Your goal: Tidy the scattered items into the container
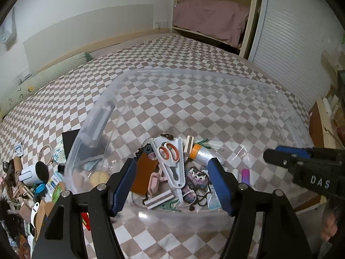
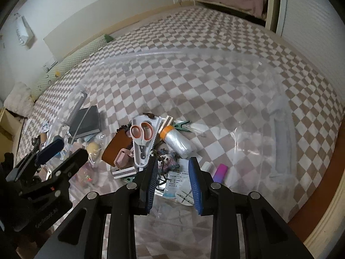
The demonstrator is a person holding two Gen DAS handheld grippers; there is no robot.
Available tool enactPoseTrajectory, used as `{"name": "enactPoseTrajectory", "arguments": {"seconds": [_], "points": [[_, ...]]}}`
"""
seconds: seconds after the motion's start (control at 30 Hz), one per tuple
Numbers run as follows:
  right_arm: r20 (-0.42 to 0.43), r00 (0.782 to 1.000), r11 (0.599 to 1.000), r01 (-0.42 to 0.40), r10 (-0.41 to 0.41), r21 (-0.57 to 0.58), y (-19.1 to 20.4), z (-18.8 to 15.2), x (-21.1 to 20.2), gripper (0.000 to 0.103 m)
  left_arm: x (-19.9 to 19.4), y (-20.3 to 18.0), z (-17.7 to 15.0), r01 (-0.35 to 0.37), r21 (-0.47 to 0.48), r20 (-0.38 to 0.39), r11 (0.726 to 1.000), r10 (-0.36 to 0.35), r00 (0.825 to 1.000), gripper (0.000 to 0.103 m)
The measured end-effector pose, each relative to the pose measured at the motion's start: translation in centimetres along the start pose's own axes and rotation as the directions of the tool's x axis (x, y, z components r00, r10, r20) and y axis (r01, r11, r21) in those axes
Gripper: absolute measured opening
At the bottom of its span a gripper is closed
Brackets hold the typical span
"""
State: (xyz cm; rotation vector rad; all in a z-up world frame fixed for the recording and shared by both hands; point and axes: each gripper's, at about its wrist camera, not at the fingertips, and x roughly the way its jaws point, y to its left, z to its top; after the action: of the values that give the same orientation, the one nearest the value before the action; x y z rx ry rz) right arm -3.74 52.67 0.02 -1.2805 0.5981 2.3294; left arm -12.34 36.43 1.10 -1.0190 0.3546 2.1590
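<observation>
My left claw [image 1: 172, 185] gapes wide, its ribbed blue pads holding nothing, above the clear plastic tub [image 1: 194, 79] on the checkered bed [image 1: 161, 49]. My right claw [image 2: 173, 182] stands narrowly parted, also empty. Below them inside the tub lie white-sheathed scissors [image 1: 170, 155] with orange loops, a flat brown card [image 1: 144, 172], a knitted woolly pouch [image 1: 197, 180], a roll of shiny film [image 2: 177, 142] and a smooth pink tube [image 2: 220, 172]. More clutter [image 1: 34, 179] sits outside its left wall.
</observation>
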Motion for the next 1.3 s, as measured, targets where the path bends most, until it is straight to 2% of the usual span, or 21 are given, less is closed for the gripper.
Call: {"name": "enactPoseTrajectory", "arguments": {"seconds": [0.1, 0.17, 0.2, 0.3, 0.37, 0.4, 0.43, 0.5, 0.63, 0.8, 1.0, 1.13, 1.17, 1.2, 1.27, 1.3], "points": [[0.058, 0.998, 1.000, -0.025, 0.025, 0.006, 0.7, -0.6, -1.6, 0.029, -1.6, 0.4, -0.7, -0.001, -0.007, 0.020, 1.000, 0.001, 1.000, 0.069], [0.067, 0.993, 0.995, -0.096, 0.095, 0.014, 1.0, -0.7, -2.3, 0.029, -2.8, 0.8, -1.2, -0.003, -0.010, 0.035, 1.000, 0.003, 0.999, 0.069], [0.066, 0.983, 0.984, -0.174, 0.172, 0.024, 1.1, -0.9, -2.6, 0.029, -3.3, 0.9, -1.4, -0.004, -0.012, 0.043, 1.000, 0.004, 0.999, 0.069], [0.114, 0.951, 0.953, -0.296, 0.288, 0.060, 1.2, -1.5, -3.8, 0.030, -5.5, 1.5, -2.3, -0.020, -0.015, 0.071, 1.000, 0.021, 0.997, 0.069], [0.170, 0.940, 0.953, -0.301, 0.295, 0.014, 2.0, -2.0, -5.0, 0.047, -6.9, 2.1, -2.9, -0.026, -0.022, 0.087, 0.999, 0.028, 0.996, 0.069], [0.201, 0.932, 0.952, -0.305, 0.303, -0.020, 2.6, -2.4, -5.6, 0.081, -7.7, 2.3, -3.3, -0.029, -0.025, 0.095, 0.999, 0.032, 0.995, 0.069], [0.229, 0.917, 0.945, -0.319, 0.326, -0.066, 3.3, -2.8, -6.2, 0.103, -8.4, 2.6, -3.6, -0.036, -0.027, 0.103, 0.999, 0.039, 0.994, 0.069], [0.265, 0.890, 0.927, -0.341, 0.372, -0.156, 5.0, -3.7, -7.1, 0.103, -9.7, 3.2, -4.4, -0.052, -0.030, 0.121, 0.998, 0.055, 0.991, 0.069], [0.271, 0.891, 0.927, -0.321, 0.365, -0.195, 7.5, -4.8, -7.1, 0.103, -12.2, 4.5, -6.0, -0.079, -0.051, 0.153, 0.996, 0.086, 0.984, 0.069], [0.349, 0.871, 0.926, -0.258, 0.347, -0.275, 10.3, -6.7, -7.5, 0.103, -15.1, 6.5, -8.3, -0.124, -0.084, 0.194, 0.989, 0.139, 0.971, 0.069], [0.384, 0.851, 0.907, -0.220, 0.358, -0.359, 13.3, -9.1, -7.7, 0.103, -17.4, 9.2, -11.2, -0.157, -0.149, 0.212, 0.976, 0.187, 0.959, 0.069], [0.380, 0.854, 0.891, -0.187, 0.355, -0.413, 15.4, -10.4, -7.4, 0.103, -18.4, 11.2, -13.3, -0.212, -0.182, 0.213, 0.960, 0.249, 0.945, 0.069], [0.377, 0.855, 0.889, -0.185, 0.356, -0.419, 15.8, -10.6, -7.3, 0.103, -18.5, 11.5, -13.6, -0.216, -0.192, 0.212, 0.957, 0.256, 0.943, 0.071], [0.374, 0.854, 0.887, -0.192, 0.362, -0.420, 16.0, -10.8, -7.2, 0.103, -18.6, 12.0, -14.0, -0.221, -0.207, 0.213, 0.953, 0.265, 0.940, 0.080], [0.367, 0.852, 0.884, -0.207, 0.374, -0.420, 16.4, -11.1, -7.1, 0.103, -19.0, 13.0, -14.9, -0.232, -0.239, 0.216, 0.943, 0.284, 0.934, 0.089], [0.365, 0.848, 0.881, -0.219, 0.384, -0.418, 16.6, -11.1, -7.0, 0.103, -19.2, 13.7, -15.4, -0.240, -0.254, 0.218, 0.937, 0.298, 0.929, 0.089]]}}
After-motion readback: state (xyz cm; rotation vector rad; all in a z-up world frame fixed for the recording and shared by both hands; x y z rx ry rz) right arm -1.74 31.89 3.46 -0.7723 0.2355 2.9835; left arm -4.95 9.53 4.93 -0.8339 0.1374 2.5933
